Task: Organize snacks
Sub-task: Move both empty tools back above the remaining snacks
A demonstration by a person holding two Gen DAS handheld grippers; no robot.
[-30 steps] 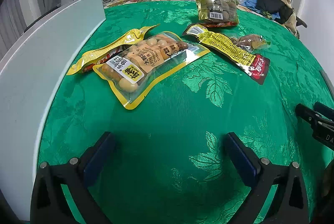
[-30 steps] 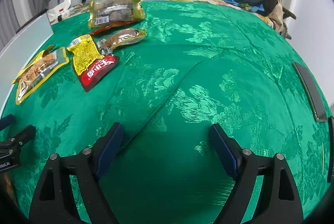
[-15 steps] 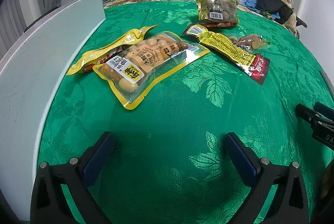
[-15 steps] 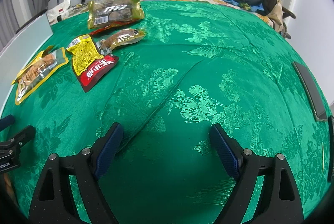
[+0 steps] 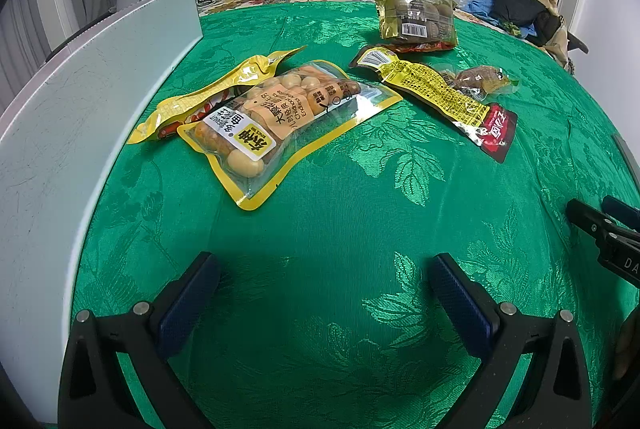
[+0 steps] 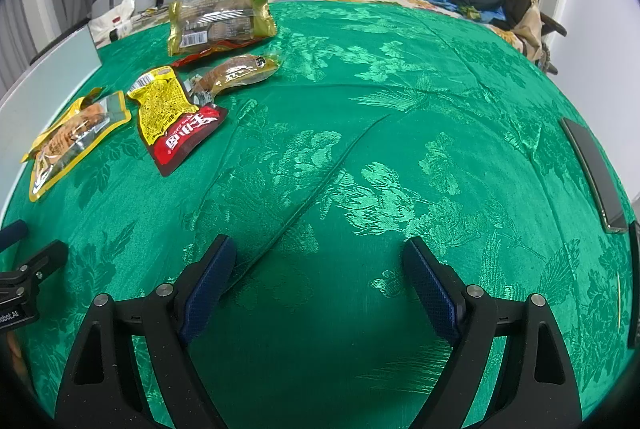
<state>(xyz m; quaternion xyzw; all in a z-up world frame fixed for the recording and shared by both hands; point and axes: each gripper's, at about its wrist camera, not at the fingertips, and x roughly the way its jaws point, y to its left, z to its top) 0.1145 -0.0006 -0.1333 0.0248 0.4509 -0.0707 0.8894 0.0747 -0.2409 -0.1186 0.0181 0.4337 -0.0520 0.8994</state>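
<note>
Left wrist view: the left gripper [image 5: 320, 293] hangs with its blue-padded fingers spread wide and nothing between them, over bare green brocade cloth [image 5: 340, 229] covering the counter. At 12 o'clock from it lies a clear yellow-bordered pouch [image 5: 280, 125] of sausage pieces and pale balls, with a white-and-yellow label in Chinese characters; the small Latin print on it is too fine to read. It overlaps a yellow foil packet [image 5: 208, 93] at its 10 o'clock side. Toward 1 o'clock sits a long yellow-and-red packet [image 5: 436, 97] with a barcode at its far end and white characters on its red end, touching a small clear-wrapped brown snack [image 5: 480, 79]. Farther on at 1 o'clock is a gold-green bag [image 5: 414, 15] with a barcode label. A pale board [image 5: 80, 101] walls the 9 o'clock edge; open cloth stretches from 3 to 6 o'clock. Right wrist view: the right gripper [image 6: 320, 277] is likewise spread apart and empty, above open cloth with a long crease running toward 12 o'clock. All snacks lie from 10 to 11 o'clock, well apart from it. A dark flat phone-like slab [image 6: 592, 169] lies near the counter's 3 o'clock edge.
</note>
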